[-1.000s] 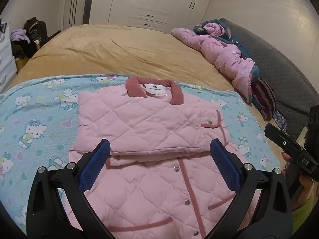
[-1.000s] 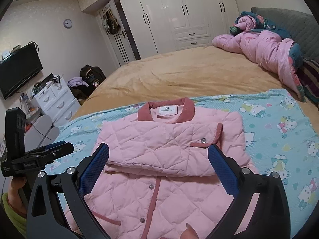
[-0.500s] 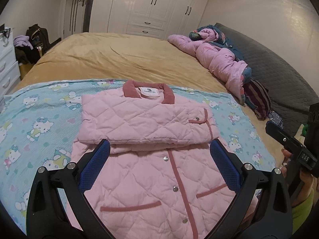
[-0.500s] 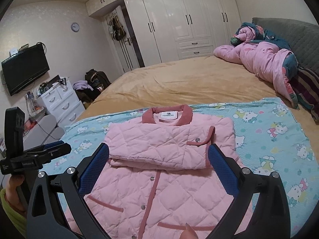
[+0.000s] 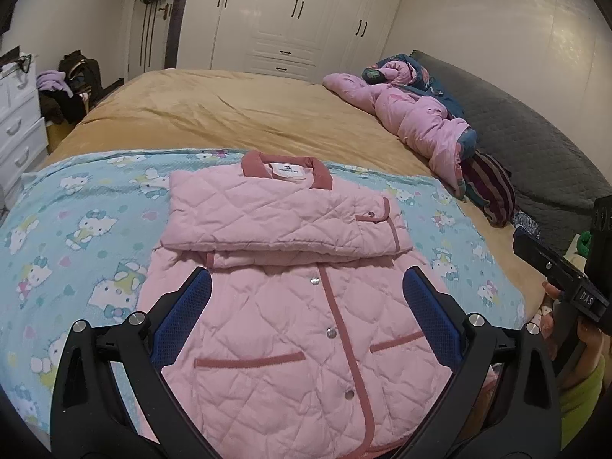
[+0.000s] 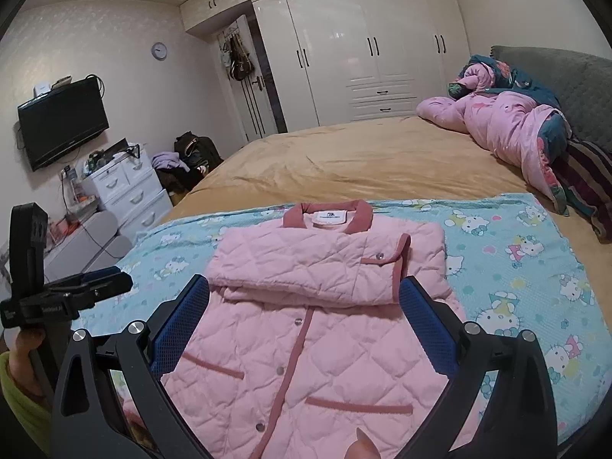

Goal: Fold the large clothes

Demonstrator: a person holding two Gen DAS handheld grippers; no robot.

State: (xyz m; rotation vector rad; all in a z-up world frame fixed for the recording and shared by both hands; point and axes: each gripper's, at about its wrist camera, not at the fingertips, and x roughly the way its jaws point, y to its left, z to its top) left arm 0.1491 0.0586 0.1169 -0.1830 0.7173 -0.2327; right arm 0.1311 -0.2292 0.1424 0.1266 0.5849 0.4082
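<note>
On the light blue cartoon-cat blanket [image 5: 76, 206] spread over the tan bed [image 5: 237, 114] lies the pink quilted jacket with dusty-rose trim [image 5: 283, 306], buttoned, its sleeves folded across the chest below the collar. The left gripper [image 5: 306, 294] and the right gripper [image 6: 304, 298] hover above its lower half, blue-padded fingers [image 5: 432, 317] spread wide, holding nothing.

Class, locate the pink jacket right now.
In both wrist views the pink jacket lies centred on the cartoon-cat blanket at the near end of the bed, collar away, sleeves folded across its chest.
</note>
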